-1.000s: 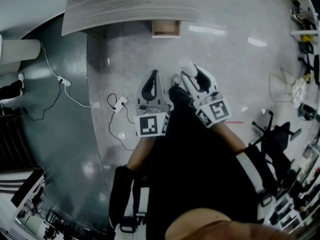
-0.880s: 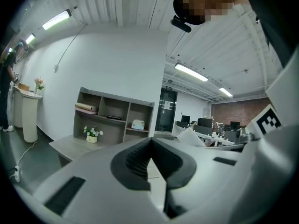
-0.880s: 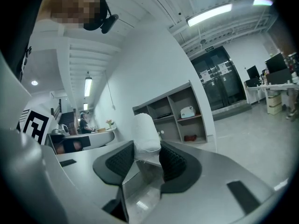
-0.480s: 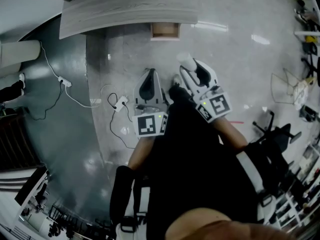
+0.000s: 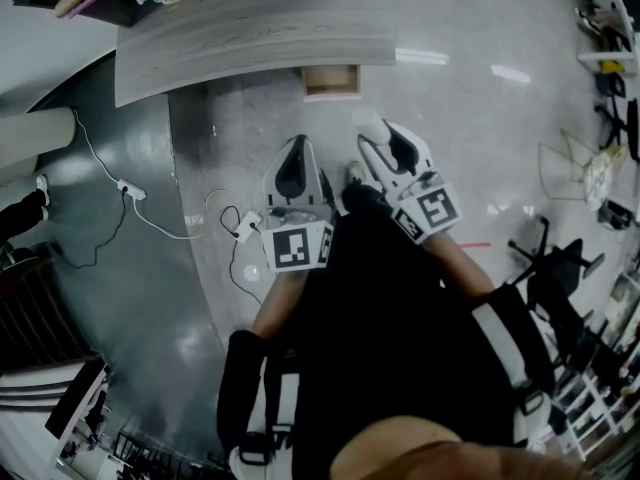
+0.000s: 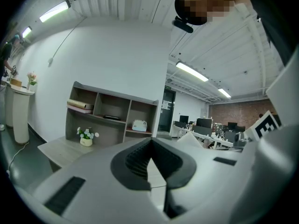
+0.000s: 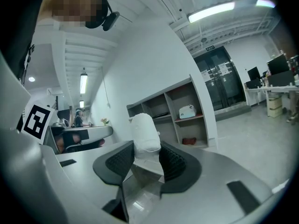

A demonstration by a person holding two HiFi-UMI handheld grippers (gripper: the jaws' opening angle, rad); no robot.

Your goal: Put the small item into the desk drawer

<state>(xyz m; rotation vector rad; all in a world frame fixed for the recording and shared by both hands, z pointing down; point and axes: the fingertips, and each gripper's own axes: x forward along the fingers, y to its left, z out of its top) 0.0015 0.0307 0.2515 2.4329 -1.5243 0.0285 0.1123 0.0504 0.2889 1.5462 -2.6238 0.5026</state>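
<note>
1. The right gripper [image 7: 146, 160] is clamped on the white small item [image 7: 145, 133], which is held upright.
2. The left gripper [image 6: 150, 155] is found closed, jaw against jaw.
3. The desk drawer [image 5: 331, 80] is noted open under the desk [image 5: 250, 28], well apart from the item.

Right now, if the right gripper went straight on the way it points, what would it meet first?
The way looks free above the floor ahead of the right gripper, whose jaws are shut on the white item. Its line then probably meets the desk near the open drawer, though depth is unclear.
</note>
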